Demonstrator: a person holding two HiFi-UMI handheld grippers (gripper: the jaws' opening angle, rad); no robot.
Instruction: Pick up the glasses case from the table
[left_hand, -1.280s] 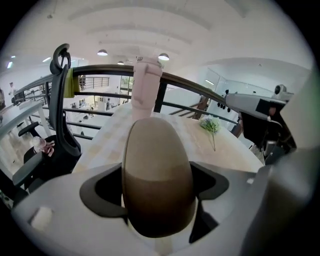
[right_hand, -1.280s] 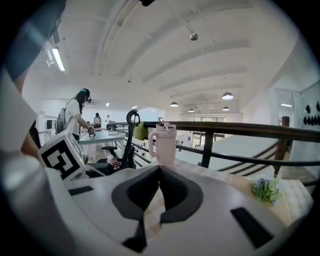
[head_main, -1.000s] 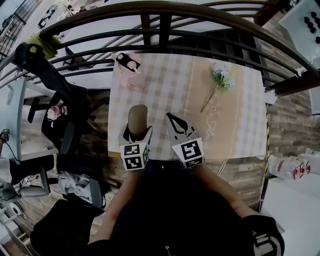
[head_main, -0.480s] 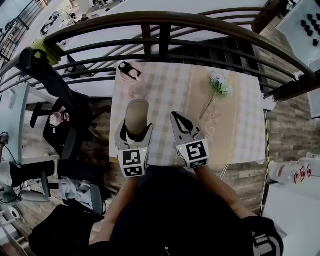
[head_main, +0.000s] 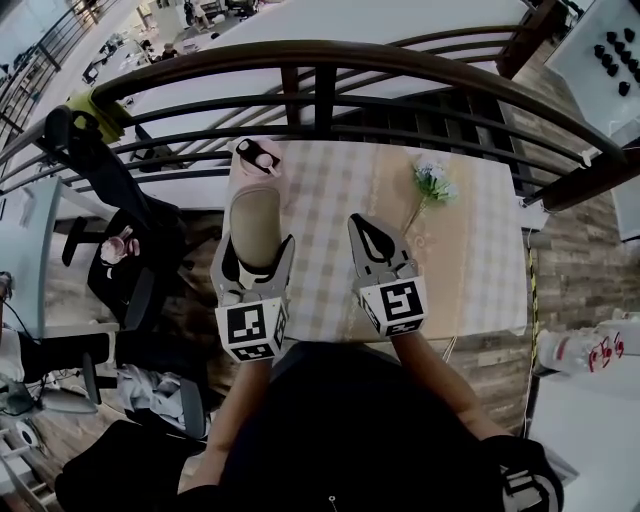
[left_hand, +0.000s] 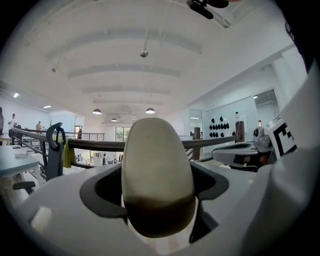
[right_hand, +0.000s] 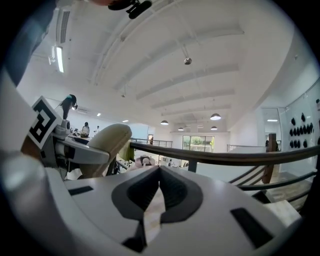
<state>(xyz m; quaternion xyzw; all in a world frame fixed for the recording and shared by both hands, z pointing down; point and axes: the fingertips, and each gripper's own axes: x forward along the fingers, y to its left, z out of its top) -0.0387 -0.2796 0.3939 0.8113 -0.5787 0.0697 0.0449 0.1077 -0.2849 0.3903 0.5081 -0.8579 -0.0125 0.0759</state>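
Glasses case (head_main: 255, 215) sits clamped upright in the left hand-held gripper (head_main: 254, 258), clear of the bench (head_main: 470, 250); right hand-held gripper (head_main: 367, 228) closed on nothing. Gripped only at its lower end, it might pivot and slip

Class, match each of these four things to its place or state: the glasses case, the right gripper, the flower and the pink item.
Things:
1. glasses case
2. right gripper
3. flower
4. pink item

Places or states:
a. fingers shut together, holding nothing
b. at the table's far left corner
c. clamped between the left gripper's fingers
d. lying on the right part of the table

Pairs: 1-c, 2-a, 3-d, 4-b
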